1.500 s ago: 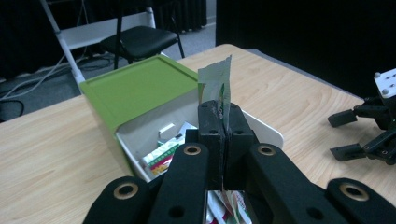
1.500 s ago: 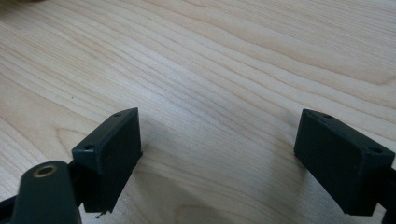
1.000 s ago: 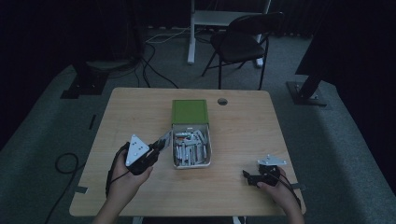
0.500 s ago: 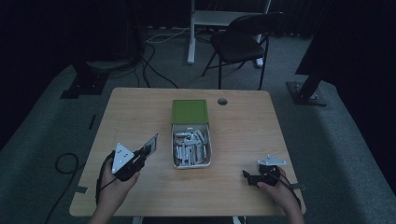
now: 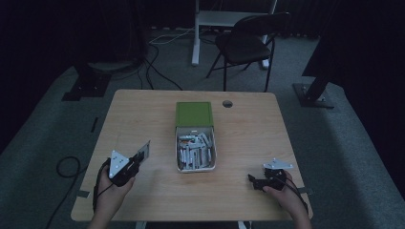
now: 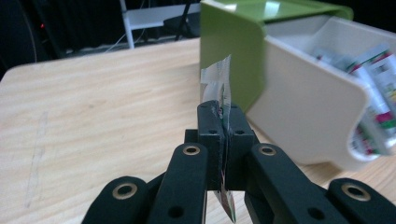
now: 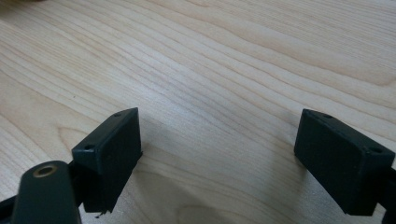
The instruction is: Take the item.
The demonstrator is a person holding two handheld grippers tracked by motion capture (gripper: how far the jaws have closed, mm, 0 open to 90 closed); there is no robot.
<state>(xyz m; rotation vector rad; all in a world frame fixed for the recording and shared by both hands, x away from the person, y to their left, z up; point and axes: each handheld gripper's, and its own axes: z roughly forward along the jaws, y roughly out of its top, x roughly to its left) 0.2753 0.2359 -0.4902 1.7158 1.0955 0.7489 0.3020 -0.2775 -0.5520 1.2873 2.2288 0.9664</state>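
A white box (image 5: 195, 149) with a green sliding lid (image 5: 193, 114) stands mid-table and holds several small sachets (image 5: 193, 151). My left gripper (image 5: 139, 159) is at the table's front left, shut on one flat sachet (image 5: 143, 150) that sticks out toward the box. In the left gripper view the sachet (image 6: 216, 85) stands on edge between the pressed pads, with the green lid (image 6: 232, 51) and white box (image 6: 308, 107) just behind it. My right gripper (image 5: 254, 182) rests at the front right, pointing left; its jaws stand wide apart over bare wood (image 7: 219, 116).
The wooden table (image 5: 143, 114) has a round cable hole (image 5: 228, 103) behind the box. A folding chair (image 5: 248, 45) and a white stand (image 5: 210, 19) are beyond the far edge. Cables (image 5: 67, 167) lie on the floor at the left.
My left gripper has carried the sachet away from the box, leftward and toward the front edge, and lower. The right gripper has not moved.
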